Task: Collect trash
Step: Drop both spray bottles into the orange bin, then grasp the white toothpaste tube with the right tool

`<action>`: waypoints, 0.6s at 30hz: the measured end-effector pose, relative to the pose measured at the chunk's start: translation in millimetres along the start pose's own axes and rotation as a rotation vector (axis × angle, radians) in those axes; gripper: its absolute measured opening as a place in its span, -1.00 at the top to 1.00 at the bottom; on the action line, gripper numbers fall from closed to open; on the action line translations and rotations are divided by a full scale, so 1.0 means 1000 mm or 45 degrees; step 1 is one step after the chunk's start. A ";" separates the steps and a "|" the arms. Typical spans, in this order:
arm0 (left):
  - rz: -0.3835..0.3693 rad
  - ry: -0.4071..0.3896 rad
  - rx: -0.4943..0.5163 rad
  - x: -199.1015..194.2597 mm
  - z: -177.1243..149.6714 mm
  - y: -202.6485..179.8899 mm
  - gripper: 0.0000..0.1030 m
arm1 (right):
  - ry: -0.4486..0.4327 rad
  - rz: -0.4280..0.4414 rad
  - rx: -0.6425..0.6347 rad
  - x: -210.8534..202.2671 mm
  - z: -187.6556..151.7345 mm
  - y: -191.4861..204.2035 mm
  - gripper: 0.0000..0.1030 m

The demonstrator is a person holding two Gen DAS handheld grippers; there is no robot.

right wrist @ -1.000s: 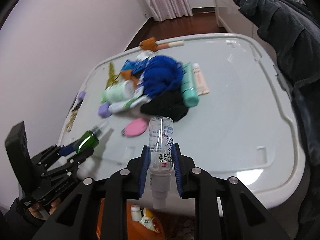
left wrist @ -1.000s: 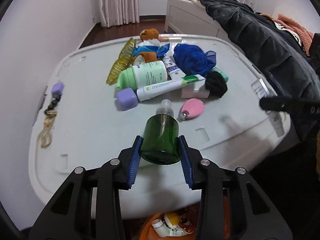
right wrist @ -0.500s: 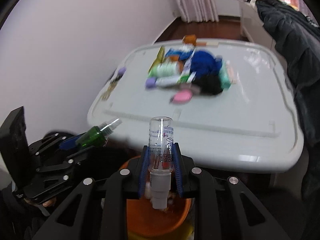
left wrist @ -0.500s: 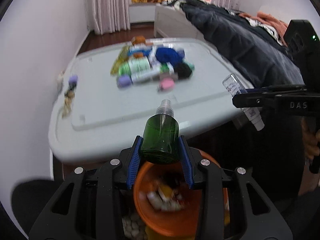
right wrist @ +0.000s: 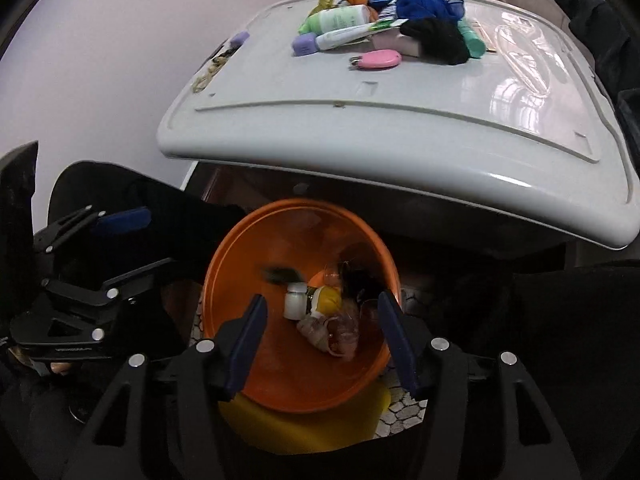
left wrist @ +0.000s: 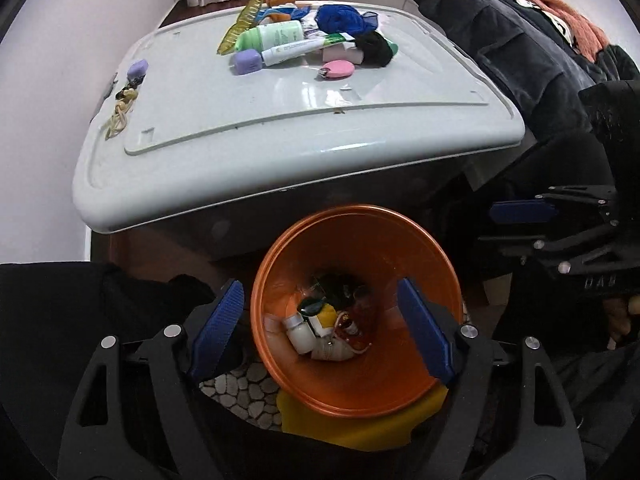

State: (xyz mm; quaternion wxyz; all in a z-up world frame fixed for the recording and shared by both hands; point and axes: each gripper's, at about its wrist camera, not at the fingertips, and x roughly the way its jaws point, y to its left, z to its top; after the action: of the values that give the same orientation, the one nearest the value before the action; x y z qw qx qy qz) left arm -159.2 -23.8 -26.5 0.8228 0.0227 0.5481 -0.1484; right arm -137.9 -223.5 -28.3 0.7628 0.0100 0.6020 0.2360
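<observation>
My left gripper (left wrist: 318,286) hangs over the orange bin (left wrist: 360,232). Its jaws are opening and nothing is between them. The green spray bottle (left wrist: 313,306) lies in the bin among small white bottles. My right gripper (right wrist: 322,299) is also above the bin (right wrist: 248,240), jaws opening with nothing between the pads. Below it is a blurred clear shape (right wrist: 344,332) that looks like the clear bottle. Each gripper shows at the edge of the other's view: the right gripper (left wrist: 520,213) and the left gripper (right wrist: 120,216).
Beyond the bin stands a white table (left wrist: 280,112) with a pile: a green lotion bottle (left wrist: 276,36), a tube (left wrist: 292,50), a pink case (left wrist: 338,69), a purple cube (left wrist: 248,62), blue cloth (left wrist: 344,20). A dark jacket (left wrist: 500,20) lies at the right. A yellow base (left wrist: 360,428) is under the bin.
Both grippers moved back from the table to above the orange bin and opened. The green bottle and the clear bottle have left the pads and dropped into the bin.
</observation>
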 end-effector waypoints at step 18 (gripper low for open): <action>0.040 -0.148 -0.143 0.010 0.070 0.040 -0.51 | -0.058 -0.403 -0.743 0.053 0.215 0.037 0.06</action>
State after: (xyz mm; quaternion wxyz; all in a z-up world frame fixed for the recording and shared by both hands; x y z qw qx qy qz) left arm -82.1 -1.8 -12.8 0.8554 -0.0237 0.5065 -0.1057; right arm 56.4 -113.3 -6.3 0.7738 -0.2973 0.4860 0.2768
